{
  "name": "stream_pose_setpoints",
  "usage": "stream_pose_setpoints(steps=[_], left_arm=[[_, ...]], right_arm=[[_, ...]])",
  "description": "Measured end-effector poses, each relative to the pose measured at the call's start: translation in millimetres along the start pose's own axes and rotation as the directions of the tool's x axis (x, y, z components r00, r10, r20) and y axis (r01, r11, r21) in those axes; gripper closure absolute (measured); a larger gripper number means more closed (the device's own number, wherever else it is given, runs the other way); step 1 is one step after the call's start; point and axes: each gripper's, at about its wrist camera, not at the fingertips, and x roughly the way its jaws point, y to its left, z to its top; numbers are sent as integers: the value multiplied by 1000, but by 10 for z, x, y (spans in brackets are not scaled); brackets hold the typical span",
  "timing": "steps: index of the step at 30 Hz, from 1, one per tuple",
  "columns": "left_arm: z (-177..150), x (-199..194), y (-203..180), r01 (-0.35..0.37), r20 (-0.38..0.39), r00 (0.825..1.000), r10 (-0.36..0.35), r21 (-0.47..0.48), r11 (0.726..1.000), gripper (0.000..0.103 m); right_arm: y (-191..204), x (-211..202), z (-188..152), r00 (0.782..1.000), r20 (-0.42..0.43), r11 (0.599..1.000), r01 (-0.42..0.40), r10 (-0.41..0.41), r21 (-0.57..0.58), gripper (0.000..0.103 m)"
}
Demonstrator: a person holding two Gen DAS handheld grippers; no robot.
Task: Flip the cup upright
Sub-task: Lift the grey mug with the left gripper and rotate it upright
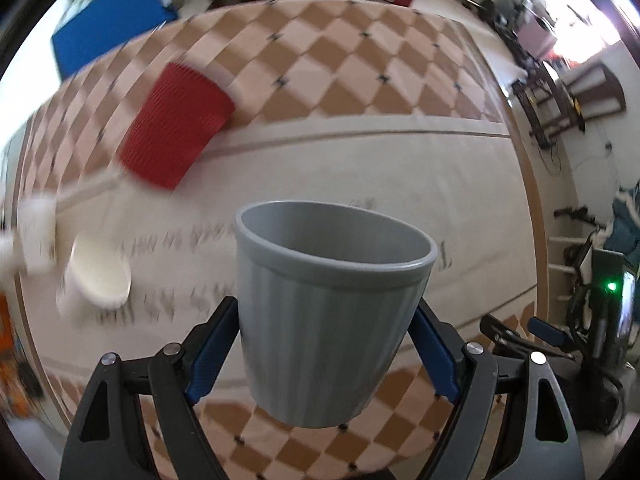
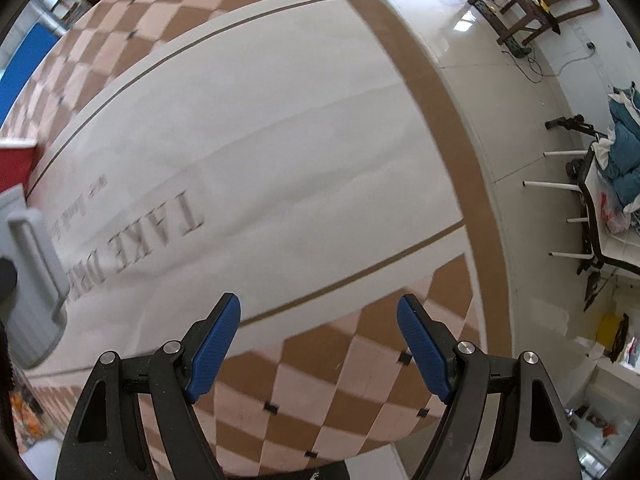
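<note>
The left gripper (image 1: 326, 344) has its jaws clamped on a grey ribbed cup (image 1: 332, 312), the blue textured pads (image 1: 210, 354) pressing its tapered wall on either side, low in the left wrist view. The cup sits mouth-up and tilted slightly, its thick rolled rim toward the camera and its narrower base near the bottom of the frame. It appears lifted clear of the desk (image 1: 360, 152), though I cannot tell for certain whether the base touches.

By my reading, the turn itself is largely done and the step in hand is setting the cup down. The next move calls for levelling it, lowering until the base rests flat, then parting the jaws without tipping it.

The cup looks like matte moulded plastic with fine vertical flutes under a smooth band. The desk wears a smooth cloth, cream in the middle with faint grey lettering, bordered by tan and pink diamonds. In the upper left a red corrugated paper cup (image 1: 176, 126) lies blurred on its side, and at the left edge a white paper cup (image 1: 100, 276) shows its open mouth.

The right gripper (image 2: 319, 338) holds nothing, its jaws standing well apart over the cloth.
</note>
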Motion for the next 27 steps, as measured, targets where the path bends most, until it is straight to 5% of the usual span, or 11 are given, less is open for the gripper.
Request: stream_pose_setpoints(steps=[5,13,17,27], left_arm=[[-382,11,247,50,-37,998,-56,-137,989,21],[-834,253,719,183,-103,968,-228,-331,926,21],[-847,388,735,197,-122,962,-245,-311,930,21],[-603,636,565,132,-126,979,-163,-222,966,21]], right_arm=[[312,-25,-284,1000,-26,999,-11,10,-52,21],[783,20,-677,999,-48,992,13,-19,-125,21],[999,-8,-789,998,-42,988,40,-47,-147,21],[1069,-60,-810,996,-37,987,81,-86,-139,21]])
